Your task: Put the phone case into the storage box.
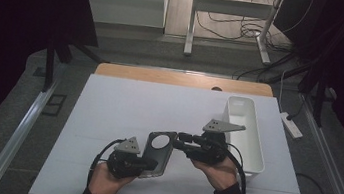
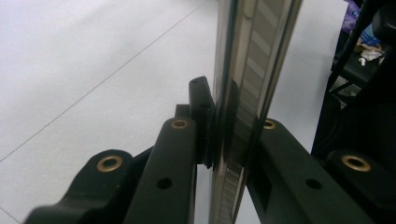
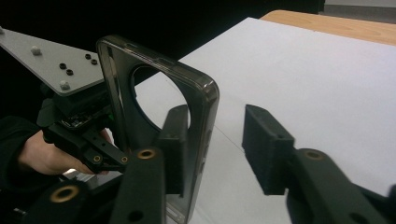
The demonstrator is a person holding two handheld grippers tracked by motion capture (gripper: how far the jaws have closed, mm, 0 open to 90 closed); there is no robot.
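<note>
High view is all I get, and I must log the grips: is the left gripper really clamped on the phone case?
Observer: Yes. In the left gripper view, the left gripper presses on both faces of the phone case, which is seen edge-on.
Operator: And the right gripper?
Observer: Not clamped. In the right gripper view, the case's edge stands between the jaws of the right gripper, but one pad is clear of it.

Left claw point(image 1: 150, 163) clamps the lower end of a dark phone case point(image 1: 158, 153) (round cutout up top). Right claw point(image 1: 180, 139) meets its upper right edge; white bin point(image 1: 244, 137) sits right on the surface point(image 1: 133, 107).
</note>
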